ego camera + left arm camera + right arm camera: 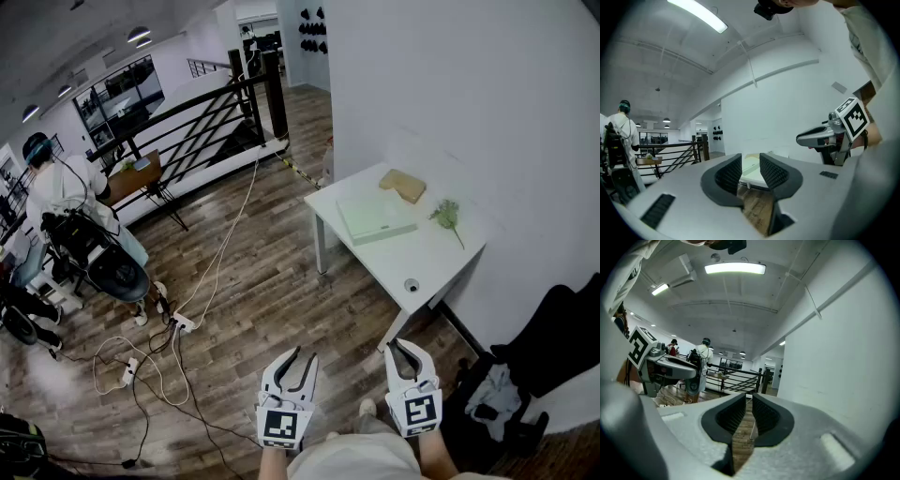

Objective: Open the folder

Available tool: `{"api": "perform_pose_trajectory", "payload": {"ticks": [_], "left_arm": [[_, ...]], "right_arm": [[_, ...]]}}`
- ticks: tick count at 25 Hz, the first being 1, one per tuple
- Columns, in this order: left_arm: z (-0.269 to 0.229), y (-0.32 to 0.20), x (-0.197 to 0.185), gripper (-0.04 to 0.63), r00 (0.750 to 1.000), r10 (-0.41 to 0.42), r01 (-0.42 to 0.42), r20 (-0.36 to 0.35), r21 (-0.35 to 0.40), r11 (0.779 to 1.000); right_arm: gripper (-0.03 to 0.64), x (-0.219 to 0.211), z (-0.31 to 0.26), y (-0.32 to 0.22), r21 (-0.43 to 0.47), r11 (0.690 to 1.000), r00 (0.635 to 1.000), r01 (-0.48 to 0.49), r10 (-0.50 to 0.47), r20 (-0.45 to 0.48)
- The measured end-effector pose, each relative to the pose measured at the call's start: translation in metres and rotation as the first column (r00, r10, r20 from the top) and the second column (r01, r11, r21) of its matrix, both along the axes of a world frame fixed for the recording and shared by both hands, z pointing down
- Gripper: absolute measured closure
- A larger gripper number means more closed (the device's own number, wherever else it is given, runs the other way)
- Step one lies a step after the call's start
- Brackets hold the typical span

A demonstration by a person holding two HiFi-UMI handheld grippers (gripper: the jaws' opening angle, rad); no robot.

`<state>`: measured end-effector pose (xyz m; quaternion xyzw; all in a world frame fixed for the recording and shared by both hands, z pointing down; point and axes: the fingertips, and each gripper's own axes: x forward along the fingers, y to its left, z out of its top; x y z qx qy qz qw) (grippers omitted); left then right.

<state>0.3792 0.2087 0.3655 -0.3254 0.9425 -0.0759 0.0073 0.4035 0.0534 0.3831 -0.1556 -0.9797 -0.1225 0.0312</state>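
Note:
A pale green folder (375, 217) lies shut and flat on the white table (441, 258) against the wall at the right. Both grippers hang low at the bottom of the head view, over the wooden floor and well short of the table. My left gripper (298, 361) is open with nothing between its pads. Through its gap in the left gripper view I see the folder (751, 169) far ahead. My right gripper (405, 352) stands a narrow gap open and empty; only floor shows between its pads (740, 413).
On the table also lie a tan block (402, 185), a green sprig (447, 216) and a small round thing (411, 285). Cables and power strips (183, 323) trail over the floor. A black bag (525, 375) sits at the right, a railing (206, 122) and a person in white (66, 187) at the left.

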Motion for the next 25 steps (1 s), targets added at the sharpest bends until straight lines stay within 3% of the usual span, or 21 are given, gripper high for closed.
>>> {"api": "perform_pose_trajectory", "payload": {"ticks": [5,14,25], "left_arm": [[0.001,-0.003,-0.011,0.476,1.000,-0.002,0.002,0.005,-0.010,1.000],[0.016,0.002,-0.023,0.476,0.997,-0.022,0.021,-0.078,-0.014,1.000],[0.011,-0.014,-0.080,0.476,0.999,-0.011,0.010,-0.053,-0.003,1.000]], "right_arm": [[0.589,-0.011,0.001,-0.003,0.003,1.000,1.000,0.003,-0.003,0.000],[0.589,-0.026,-0.010,0.002,-0.034,0.999,0.998,-0.021,0.023,0.066],[0.589,-0.084,-0.007,-0.004,0.021,1.000,0.999,0.002,-0.003,0.046]]}}
